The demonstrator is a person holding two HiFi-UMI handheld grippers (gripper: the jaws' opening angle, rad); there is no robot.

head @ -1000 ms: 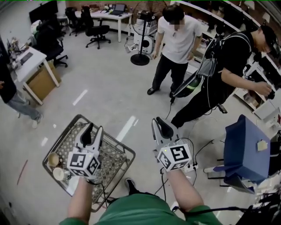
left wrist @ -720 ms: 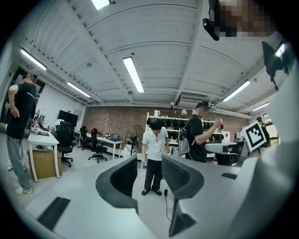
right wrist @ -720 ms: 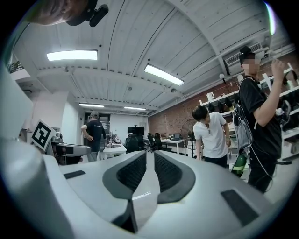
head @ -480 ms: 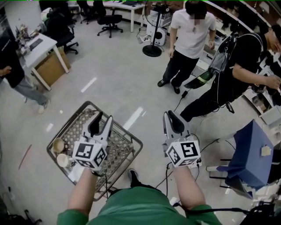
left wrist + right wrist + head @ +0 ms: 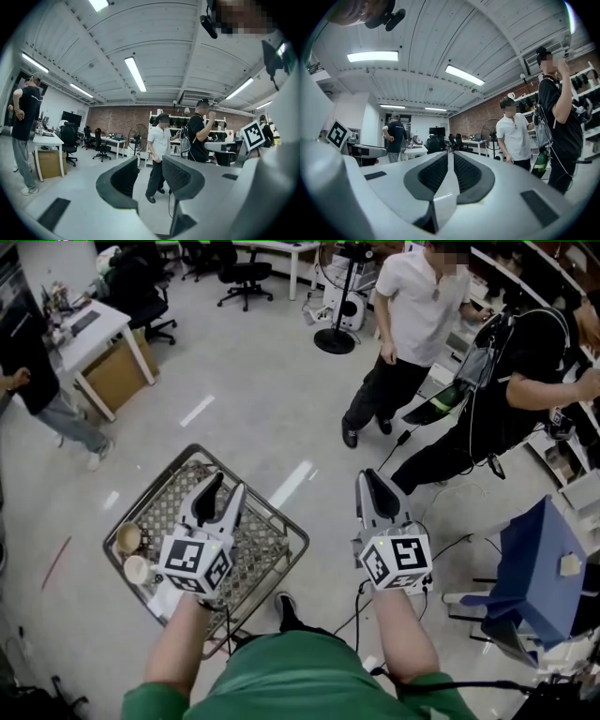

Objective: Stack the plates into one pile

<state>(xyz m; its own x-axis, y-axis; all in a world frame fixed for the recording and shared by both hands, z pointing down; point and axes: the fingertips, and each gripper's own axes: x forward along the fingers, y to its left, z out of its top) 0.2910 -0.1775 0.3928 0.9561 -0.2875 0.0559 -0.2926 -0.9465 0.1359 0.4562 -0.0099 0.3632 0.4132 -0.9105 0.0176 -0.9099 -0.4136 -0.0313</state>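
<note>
Two round dishes, plates or cups I cannot tell, sit in the cart corner, left of the left gripper, whose jaws stand apart, empty. Right gripper jaws, just now closing, nearly meet, nothing between

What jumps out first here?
Two claws are held out level over the floor: the left claw is open, and the right claw is empty, its jaws just closed further to almost together. Under the left one sits a wire cart with two cups at its left edge. A person in white and a person in black stand at upper right.
</note>
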